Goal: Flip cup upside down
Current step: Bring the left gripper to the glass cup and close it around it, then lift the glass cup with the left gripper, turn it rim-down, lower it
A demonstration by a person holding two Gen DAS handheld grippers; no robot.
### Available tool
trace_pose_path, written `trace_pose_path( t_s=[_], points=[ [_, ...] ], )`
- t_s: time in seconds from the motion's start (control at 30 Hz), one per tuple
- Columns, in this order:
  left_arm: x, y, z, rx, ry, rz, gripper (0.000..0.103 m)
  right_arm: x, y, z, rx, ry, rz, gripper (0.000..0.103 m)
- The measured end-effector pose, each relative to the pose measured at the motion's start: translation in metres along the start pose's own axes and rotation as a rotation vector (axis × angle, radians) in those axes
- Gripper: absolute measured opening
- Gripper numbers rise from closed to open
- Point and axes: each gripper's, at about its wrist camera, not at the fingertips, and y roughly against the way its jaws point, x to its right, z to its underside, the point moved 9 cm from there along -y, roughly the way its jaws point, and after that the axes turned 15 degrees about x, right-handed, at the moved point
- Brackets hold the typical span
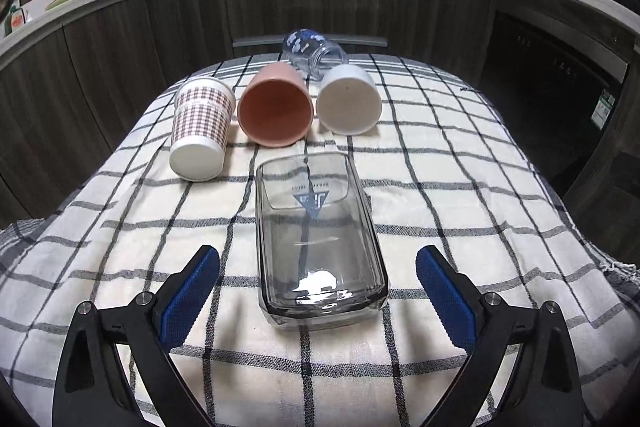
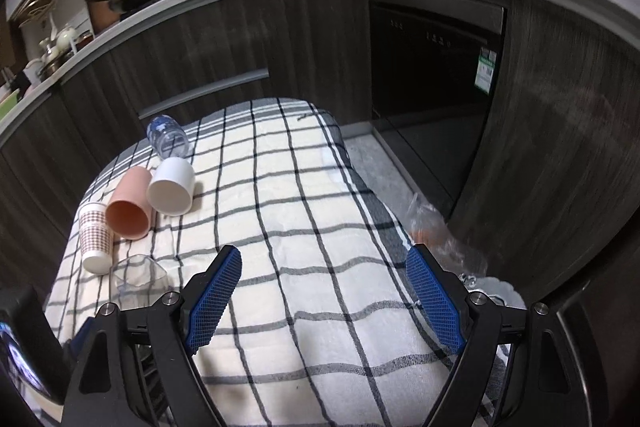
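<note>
glass cup (image 1: 320, 247) on its side, mouth pointing away, base between wide left tool (image 1: 318, 291), untouched

Clear glossy glass cup (image 1: 320, 247), woven checked cloth (image 1: 460, 207) (slightly rumpled), matt pink cup (image 1: 275, 109)
</note>
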Motion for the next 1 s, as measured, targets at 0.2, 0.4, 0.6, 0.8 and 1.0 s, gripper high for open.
trace_pose_path(
  t_s=[0.2, 0.4, 0.6, 0.8, 1.0],
  points=[
    [-0.005, -0.012, 0.01, -0.026, 0.014, -0.03, 0.086, -0.001, -0.008, 0.008, -0.03, -0.009, -0.009, 0.085],
    [0.001, -0.014, 0.011, -0.028, 0.015, 0.012, 0.069, -0.001, -0.013, 0.011, -0.051, -0.016, -0.007, 0.085],
    [0.0, -0.013, 0.01, -0.026, 0.022, 0.026, 0.069, -0.005, -0.015, 0.013, -0.058, -0.01, -0.012, 0.085],
    [-0.003, -0.009, 0.002, -0.051, 0.014, 0.054, 0.068, -0.008, -0.007, 0.009, -0.035, -0.006, -0.023, 0.085],
    [-0.011, 0.003, -0.02, -0.095, -0.049, 0.07, 0.067, -0.018, 0.005, 0.0, -0.017, -0.028, -0.073, 0.085]
  ],
)
